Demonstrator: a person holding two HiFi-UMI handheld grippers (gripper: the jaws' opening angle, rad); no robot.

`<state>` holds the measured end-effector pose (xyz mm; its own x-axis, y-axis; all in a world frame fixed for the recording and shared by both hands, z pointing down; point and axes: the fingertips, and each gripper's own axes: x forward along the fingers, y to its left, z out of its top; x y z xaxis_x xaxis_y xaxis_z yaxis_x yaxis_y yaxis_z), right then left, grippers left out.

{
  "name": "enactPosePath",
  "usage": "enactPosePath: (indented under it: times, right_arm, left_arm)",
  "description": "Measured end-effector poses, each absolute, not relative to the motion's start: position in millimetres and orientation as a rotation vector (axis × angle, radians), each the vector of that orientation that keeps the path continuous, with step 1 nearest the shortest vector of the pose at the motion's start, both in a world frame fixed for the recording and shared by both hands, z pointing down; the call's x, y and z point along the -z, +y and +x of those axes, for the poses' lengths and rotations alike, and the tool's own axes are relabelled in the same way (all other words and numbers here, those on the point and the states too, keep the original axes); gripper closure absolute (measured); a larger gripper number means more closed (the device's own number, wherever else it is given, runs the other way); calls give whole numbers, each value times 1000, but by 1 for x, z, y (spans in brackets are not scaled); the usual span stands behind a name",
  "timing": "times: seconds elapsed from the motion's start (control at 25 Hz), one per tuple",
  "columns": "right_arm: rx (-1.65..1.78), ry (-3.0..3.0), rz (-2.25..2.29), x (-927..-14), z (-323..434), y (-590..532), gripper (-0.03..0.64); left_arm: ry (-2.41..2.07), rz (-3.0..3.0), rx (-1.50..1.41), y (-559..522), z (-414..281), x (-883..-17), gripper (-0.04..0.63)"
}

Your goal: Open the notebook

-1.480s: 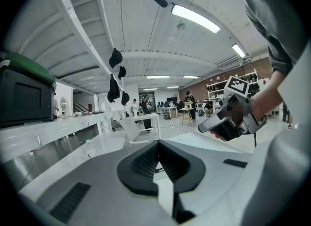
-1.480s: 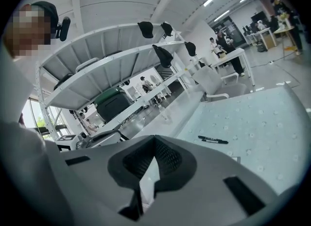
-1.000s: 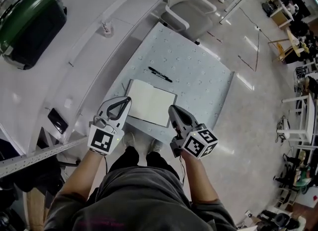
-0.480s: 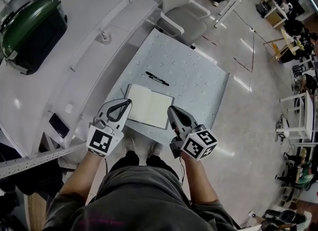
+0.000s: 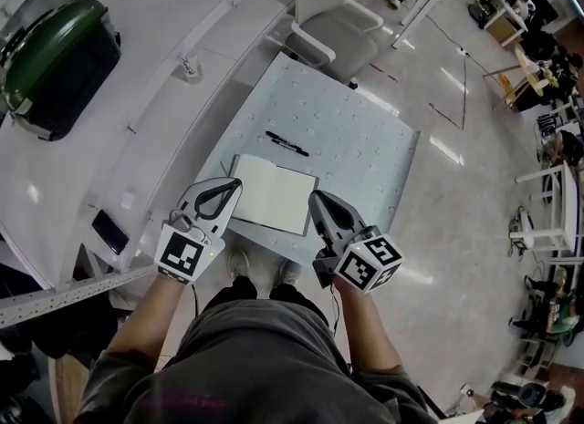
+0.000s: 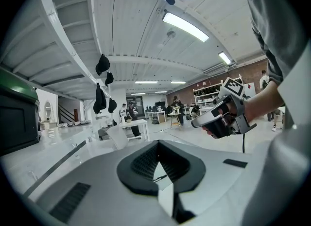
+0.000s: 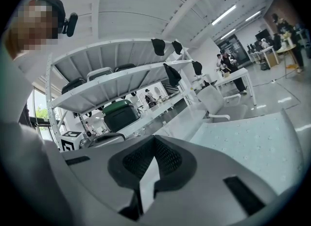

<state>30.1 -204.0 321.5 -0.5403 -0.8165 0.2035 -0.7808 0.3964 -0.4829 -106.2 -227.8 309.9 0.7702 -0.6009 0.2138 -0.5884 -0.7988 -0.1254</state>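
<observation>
Grey plastic jaws on the left gripper (image 5: pixel 234 183) and the right gripper (image 5: pixel 316 198) are pressed together, and neither holds anything. Over the last second little has changed. Both grippers keep station at the near edge of the table (image 5: pixel 365 153), one at each side of the notebook (image 5: pixel 272 196). The notebook has not moved and lies flat with blank pages up. Judged from this, the opening is already done and no grip remains to release. A pen (image 5: pixel 286 144) lies just beyond the notebook, apart from it. A chair (image 5: pixel 333 30) stands at the far side. Nothing obstructs either gripper.
</observation>
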Motion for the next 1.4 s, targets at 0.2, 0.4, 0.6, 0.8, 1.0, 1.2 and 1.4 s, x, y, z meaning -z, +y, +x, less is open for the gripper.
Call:
enactPosePath:
  times: [0.2, 0.4, 0.6, 0.8, 1.0, 1.2, 1.4]
  right_arm:
    - [837, 2571, -1466, -319, 35, -208, 615]
    - [842, 2579, -1451, -321, 36, -210, 615]
    - [852, 2587, -1445, -325, 38, -211, 615]
    - [872, 2597, -1439, -331, 38, -211, 615]
    - [889, 2604, -1434, -335, 38, -212, 615]
    - [892, 2612, -1423, -334, 37, -213, 615]
    - [890, 2619, -1419, -336, 37, -214, 615]
  left_arm:
    - [982, -2915, 391, -232, -104, -310, 594]
    - [990, -2919, 390, -235, -101, -310, 594]
    - [990, -2927, 401, -235, -97, -315, 594]
    - [987, -2935, 415, -234, -92, -319, 594]
    - [993, -2938, 411, -235, -90, -320, 594]
    - [1003, -2939, 413, -236, -89, -320, 594]
    - [1003, -2936, 419, -236, -89, -322, 594]
